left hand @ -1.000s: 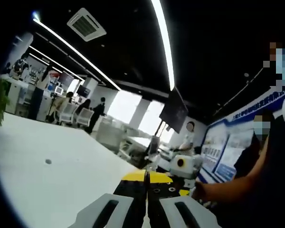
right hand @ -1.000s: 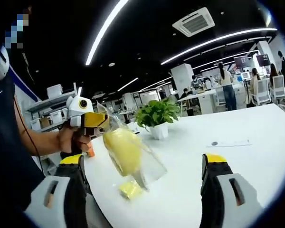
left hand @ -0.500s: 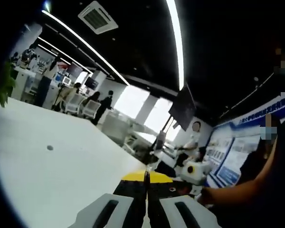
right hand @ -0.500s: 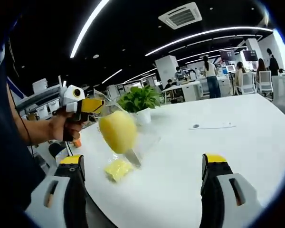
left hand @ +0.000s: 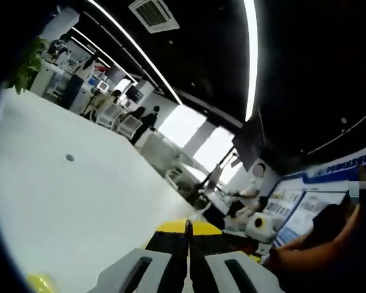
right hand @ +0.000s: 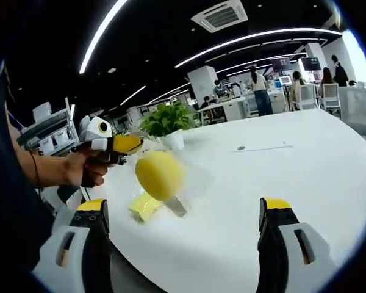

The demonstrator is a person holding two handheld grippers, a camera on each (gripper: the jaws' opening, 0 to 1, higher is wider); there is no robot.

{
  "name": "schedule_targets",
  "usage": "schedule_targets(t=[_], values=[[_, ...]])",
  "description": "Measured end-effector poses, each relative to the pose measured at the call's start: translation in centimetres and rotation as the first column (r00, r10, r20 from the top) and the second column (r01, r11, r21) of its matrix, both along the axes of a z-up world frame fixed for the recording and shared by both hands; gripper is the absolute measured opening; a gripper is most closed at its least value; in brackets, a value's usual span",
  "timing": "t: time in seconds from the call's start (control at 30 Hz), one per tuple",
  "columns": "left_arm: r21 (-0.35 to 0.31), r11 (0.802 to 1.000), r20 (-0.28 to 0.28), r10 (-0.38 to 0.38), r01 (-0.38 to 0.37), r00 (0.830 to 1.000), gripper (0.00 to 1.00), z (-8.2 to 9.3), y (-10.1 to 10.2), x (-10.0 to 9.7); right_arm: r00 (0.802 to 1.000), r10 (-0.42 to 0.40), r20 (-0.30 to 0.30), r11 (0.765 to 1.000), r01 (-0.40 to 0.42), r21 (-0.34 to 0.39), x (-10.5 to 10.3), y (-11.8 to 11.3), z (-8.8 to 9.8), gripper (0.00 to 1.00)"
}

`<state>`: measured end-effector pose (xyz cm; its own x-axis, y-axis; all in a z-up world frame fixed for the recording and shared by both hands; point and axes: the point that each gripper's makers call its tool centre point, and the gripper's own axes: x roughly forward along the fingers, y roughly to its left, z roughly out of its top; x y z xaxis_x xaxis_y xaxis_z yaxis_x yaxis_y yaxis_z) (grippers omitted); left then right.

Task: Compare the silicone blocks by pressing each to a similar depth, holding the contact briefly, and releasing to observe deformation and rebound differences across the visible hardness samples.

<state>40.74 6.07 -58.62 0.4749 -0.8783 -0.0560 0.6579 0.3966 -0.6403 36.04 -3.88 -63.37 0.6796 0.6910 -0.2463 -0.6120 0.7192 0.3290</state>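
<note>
Hanging in a clear bag (right hand: 186, 183) pinched by the closed left gripper (right hand: 131, 144), the yellow block (right hand: 159, 175) sits above the table (right hand: 280, 177), left of the wide-open right gripper (right hand: 183, 241)

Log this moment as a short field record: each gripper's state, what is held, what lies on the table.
left gripper: fingers shut on the clear bag, seen in the right gripper view
clear bag: hangs above the table, a yellow block inside it
right gripper: fingers wide apart, nothing between them
table: white; a flat yellow piece lies on it under the bag
potted plant: stands on the table behind the bag
pressing: no block under contact
</note>
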Motion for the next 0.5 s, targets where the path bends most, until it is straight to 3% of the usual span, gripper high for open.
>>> schedule_targets(t=[0.17,0.37,0.5], values=[[0.012,1.0,-0.046,0.016,-0.016,0.999,0.0,-2.4,0.2,0.0,1.0,-0.003,-0.012,1.0,0.003,-0.005,-0.5,0.0,-0.6,0.96],[0.002,0.999,-0.111,0.038,-0.038,0.993,0.0,-5.0,0.1,0.1,1.0,0.012,0.003,0.995,-0.012,-0.102,-0.7,-0.3,-2.0,0.96],[0.007,0.999,-0.144,0.048,-0.047,0.988,0.0,-6.5,0.2,0.4,1.0,0.027,-0.009,0.992,-0.028,-0.126,-1.0,0.2,-2.5,0.96]])
